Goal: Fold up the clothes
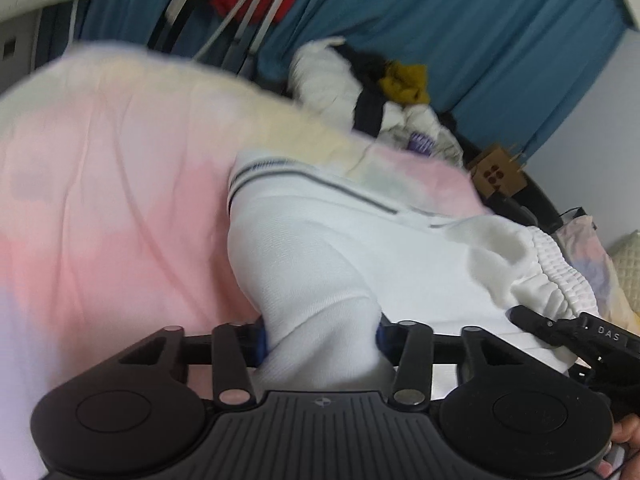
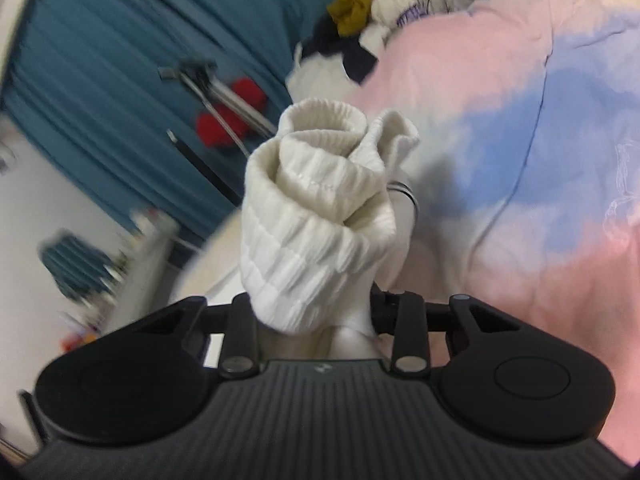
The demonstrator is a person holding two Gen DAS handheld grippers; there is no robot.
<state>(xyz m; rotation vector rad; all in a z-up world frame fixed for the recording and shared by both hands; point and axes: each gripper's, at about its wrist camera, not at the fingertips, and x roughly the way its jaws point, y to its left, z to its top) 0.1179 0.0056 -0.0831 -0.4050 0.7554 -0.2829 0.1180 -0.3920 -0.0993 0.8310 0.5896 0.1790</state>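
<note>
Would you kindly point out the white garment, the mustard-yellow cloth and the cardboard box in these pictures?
white garment point(image 1: 360, 264): left wrist view, on its smooth body just above the gripper.
mustard-yellow cloth point(image 2: 352, 6): right wrist view, on the middle of the crumpled bundle.
cardboard box point(image 1: 498, 174): left wrist view, on its dotted front face.

White ribbed sock point(image 2: 316, 216) with dark stripes, pink-blue-yellow tie-dye bedsheet point(image 1: 100, 200), teal curtain point(image 1: 500, 40), mustard cloth point(image 1: 404, 80).

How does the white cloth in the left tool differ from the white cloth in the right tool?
The left tool is closed on smooth white cloth with a dark stripe, stretched out flat. The right tool is closed on a ribbed cuff, bunched and standing up, with no stripe on the ribbing. Both are white, over the pastel bedsheet.
</note>
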